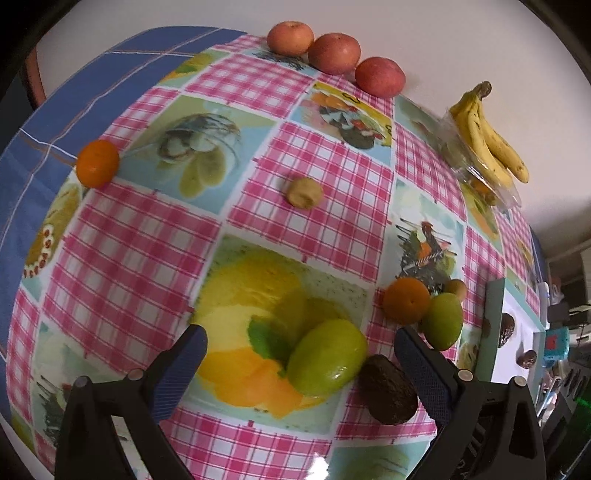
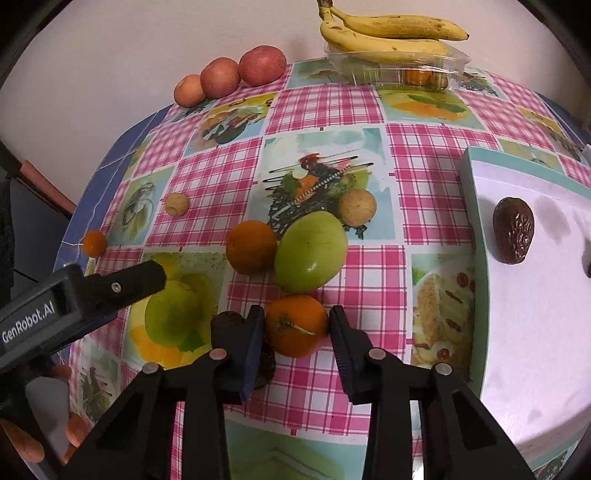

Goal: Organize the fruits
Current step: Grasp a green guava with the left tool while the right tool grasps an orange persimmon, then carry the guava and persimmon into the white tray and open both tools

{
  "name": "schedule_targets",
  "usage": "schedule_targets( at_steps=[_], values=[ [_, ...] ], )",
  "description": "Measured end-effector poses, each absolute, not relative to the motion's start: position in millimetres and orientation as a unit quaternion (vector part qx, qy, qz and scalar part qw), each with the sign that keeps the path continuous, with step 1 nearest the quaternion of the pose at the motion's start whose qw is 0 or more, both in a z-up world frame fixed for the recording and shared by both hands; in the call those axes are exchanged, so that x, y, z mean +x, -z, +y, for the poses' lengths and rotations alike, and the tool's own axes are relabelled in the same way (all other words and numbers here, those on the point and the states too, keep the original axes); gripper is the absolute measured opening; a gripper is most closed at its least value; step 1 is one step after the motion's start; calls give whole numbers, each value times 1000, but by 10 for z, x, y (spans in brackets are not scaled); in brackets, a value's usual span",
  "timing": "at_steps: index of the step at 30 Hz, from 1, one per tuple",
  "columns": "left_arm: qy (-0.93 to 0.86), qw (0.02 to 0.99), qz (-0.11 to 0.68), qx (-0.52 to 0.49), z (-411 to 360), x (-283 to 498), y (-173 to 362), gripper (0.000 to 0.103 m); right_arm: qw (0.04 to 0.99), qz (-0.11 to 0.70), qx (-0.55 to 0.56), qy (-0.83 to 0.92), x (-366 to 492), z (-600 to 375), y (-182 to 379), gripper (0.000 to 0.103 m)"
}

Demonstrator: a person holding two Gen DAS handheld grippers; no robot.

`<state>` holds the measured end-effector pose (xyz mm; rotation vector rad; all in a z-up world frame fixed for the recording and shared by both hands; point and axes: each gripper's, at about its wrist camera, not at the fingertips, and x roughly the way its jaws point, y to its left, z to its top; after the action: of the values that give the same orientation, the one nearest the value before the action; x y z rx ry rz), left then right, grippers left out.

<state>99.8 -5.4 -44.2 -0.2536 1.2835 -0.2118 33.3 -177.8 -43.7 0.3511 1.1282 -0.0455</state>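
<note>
My left gripper (image 1: 299, 349) is open above the table, with a green fruit (image 1: 327, 357) between its fingers and a dark avocado (image 1: 388, 389) by the right finger. My right gripper (image 2: 297, 330) is shut on an orange (image 2: 296, 325), its pads against both sides. Beyond it lie a second orange (image 2: 251, 246), a large green fruit (image 2: 311, 255) and a round tan fruit (image 2: 357, 207). The green fruit under the left gripper also shows in the right wrist view (image 2: 173, 318). A white tray (image 2: 546, 332) at the right holds a dark wrinkled fruit (image 2: 513, 230).
Three red apples (image 1: 334, 52) line the far edge by the wall. Bananas (image 2: 388, 35) rest on a clear plastic box (image 2: 399, 70). A small orange (image 1: 97, 162) sits at the left table edge and a small tan fruit (image 1: 303, 192) mid-table.
</note>
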Motion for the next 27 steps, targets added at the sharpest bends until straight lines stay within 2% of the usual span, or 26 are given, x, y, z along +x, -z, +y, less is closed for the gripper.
schedule_targets(
  at_steps=[4, 8, 10, 15, 27],
  values=[
    [99, 787, 598, -117, -87, 996, 462, 98, 830, 534, 157, 26, 321, -1804, 428, 37],
    [104, 781, 605, -117, -125, 988, 505, 89, 828, 536, 153, 54, 276, -1944, 411, 37],
    [107, 778, 608, -116, -141, 976, 517, 81, 826, 536, 166, 59, 255, -2027, 417, 37],
    [122, 773, 610, -125, -172, 959, 524, 50, 821, 536, 179, 75, 215, -2149, 410, 37],
    [117, 799, 567, -162, -10, 945, 235, 49, 821, 519, 219, 91, 83, -2386, 307, 37]
  ],
)
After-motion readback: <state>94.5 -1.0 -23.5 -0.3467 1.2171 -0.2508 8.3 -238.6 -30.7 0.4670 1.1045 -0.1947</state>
